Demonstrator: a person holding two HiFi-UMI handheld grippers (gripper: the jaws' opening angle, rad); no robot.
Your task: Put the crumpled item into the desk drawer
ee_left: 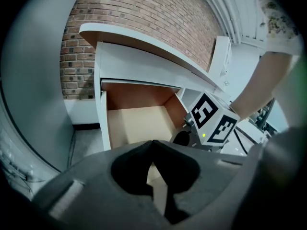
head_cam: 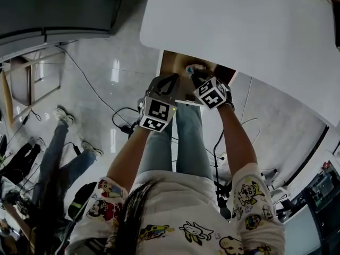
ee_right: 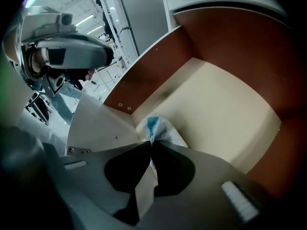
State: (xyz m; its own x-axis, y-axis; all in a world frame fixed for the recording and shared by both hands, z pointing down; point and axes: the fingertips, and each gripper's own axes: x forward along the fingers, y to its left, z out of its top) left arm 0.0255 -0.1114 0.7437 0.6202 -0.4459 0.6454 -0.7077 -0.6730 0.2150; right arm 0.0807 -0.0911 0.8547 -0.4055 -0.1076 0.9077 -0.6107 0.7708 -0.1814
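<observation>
Crumpled item (ee_right: pixel 156 127): white with a blue patch, at lower centre of the right gripper view. It is pinched at the tips of my right gripper (ee_right: pixel 150 143), whose jaws are pressed onto it. It sits inside the front corner of the desk drawer (ee_right: pixel 225 104); I cannot tell whether it touches the floor. Drawer: pulled out, with a bare pale floor and brown walls. Left gripper (ee_left: pixel 153 143): jaws pressed together on nothing, at lower centre of its own view, facing the same open drawer (ee_left: pixel 136 121). Step in hand, by my judgement: the release. To do it well, I would carry the bundle past the front panel toward mid-floor, lower it, then part the jaws wide so the material does not cling, with the left gripper held aside.
</observation>
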